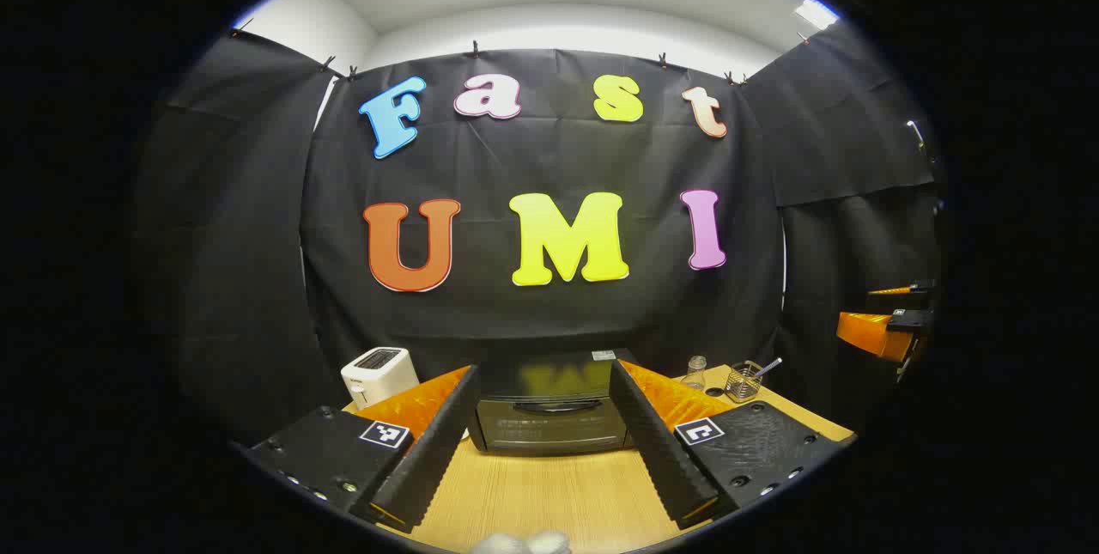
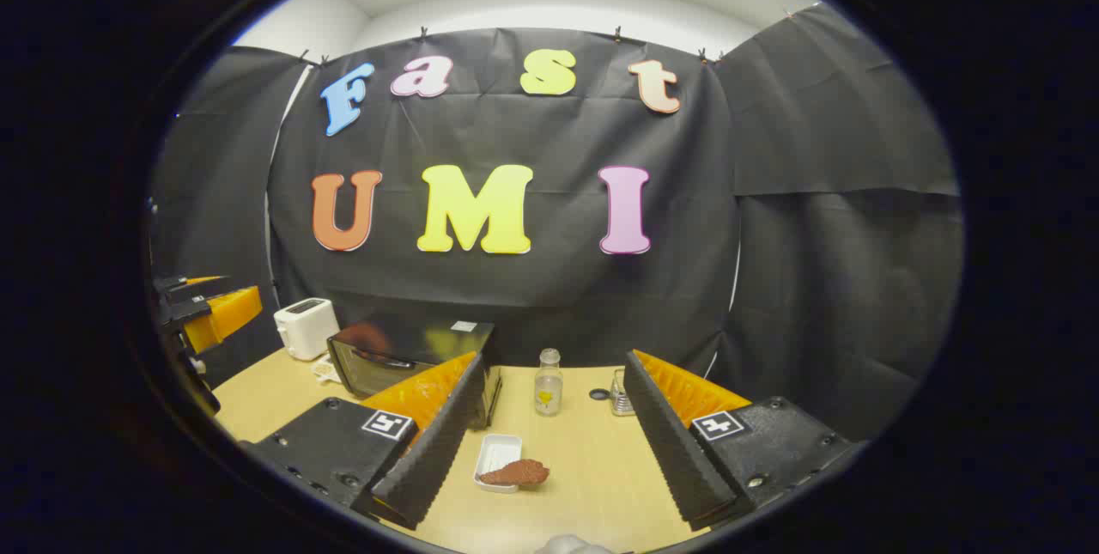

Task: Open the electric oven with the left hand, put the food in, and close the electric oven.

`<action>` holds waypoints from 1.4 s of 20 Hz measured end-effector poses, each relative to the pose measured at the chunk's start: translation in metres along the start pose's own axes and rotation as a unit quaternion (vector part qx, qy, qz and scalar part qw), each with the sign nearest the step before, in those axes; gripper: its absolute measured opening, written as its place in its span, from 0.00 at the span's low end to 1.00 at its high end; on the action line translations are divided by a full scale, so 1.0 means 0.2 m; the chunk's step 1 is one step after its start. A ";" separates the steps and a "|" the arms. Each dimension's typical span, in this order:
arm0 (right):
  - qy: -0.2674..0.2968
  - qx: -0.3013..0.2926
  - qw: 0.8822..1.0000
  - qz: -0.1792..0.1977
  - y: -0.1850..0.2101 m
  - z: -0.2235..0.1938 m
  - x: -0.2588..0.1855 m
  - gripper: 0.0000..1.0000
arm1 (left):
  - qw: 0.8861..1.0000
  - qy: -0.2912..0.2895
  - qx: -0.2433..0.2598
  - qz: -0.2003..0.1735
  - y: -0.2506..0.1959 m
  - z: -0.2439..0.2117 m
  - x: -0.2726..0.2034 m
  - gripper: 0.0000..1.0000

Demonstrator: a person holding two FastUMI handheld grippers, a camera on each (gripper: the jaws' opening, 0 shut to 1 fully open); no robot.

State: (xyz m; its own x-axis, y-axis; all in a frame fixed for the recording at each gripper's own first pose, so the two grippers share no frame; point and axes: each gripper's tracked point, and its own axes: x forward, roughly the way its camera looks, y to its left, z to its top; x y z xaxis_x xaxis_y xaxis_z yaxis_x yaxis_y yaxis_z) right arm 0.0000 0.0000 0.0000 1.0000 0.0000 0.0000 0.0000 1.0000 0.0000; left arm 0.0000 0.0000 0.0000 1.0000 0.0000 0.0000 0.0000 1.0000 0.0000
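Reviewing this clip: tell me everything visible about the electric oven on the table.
The electric oven is a small black countertop box with a glossy top that mirrors the wall. Its front door looks like dark glass, with a curved black handle near its upper edge. The door is shut. It stands upright on the wooden table against the black cloth, right of a white toaster. In the left gripper view it sits framed between the open fingers, which are short of it. Nothing touches it but the table.

Black oven (image 1: 549, 404) shut – brown food (image 2: 515, 473) on white tray (image 2: 496, 453).
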 end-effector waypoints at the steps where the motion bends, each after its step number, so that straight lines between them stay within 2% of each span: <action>1: 0.001 -0.001 1.000 0.000 0.00 0.00 0.00 1.00 | 1.000 0.002 -0.001 -0.001 0.00 0.00 0.01 0.96; 11: 0.013 -0.009 1.000 -0.007 -0.05 -0.03 0.00 1.00 | 1.000 0.011 -0.005 -0.013 -0.08 -0.09 0.12 0.96; 12: 0.015 -0.009 1.000 -0.009 -0.06 -0.04 0.01 1.00 | 1.000 0.010 -0.004 -0.012 -0.08 -0.10 0.15 1.00; 13: 0.018 -0.009 1.000 -0.010 -0.06 -0.05 0.01 1.00 | 1.000 0.012 -0.004 -0.014 -0.09 -0.11 0.17 0.96; 17: 0.031 -0.006 0.999 -0.013 -0.09 -0.08 0.03 1.00 | 0.999 0.022 -0.001 -0.030 -0.15 -0.20 0.33 0.96; 28: 0.066 0.002 0.997 -0.043 -0.17 -0.17 0.07 1.00 | 0.997 0.076 0.000 -0.017 -0.10 -0.58 0.94 0.96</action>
State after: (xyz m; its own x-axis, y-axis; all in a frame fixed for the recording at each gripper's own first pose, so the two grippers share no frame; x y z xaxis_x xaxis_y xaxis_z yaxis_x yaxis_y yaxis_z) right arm 0.0137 -0.0341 -0.0332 0.9876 -0.0852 -0.1322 0.0857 0.9963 -0.0025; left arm 0.1884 -0.0203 -0.1160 0.9878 -0.0337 -0.1522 0.0336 0.9994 -0.0031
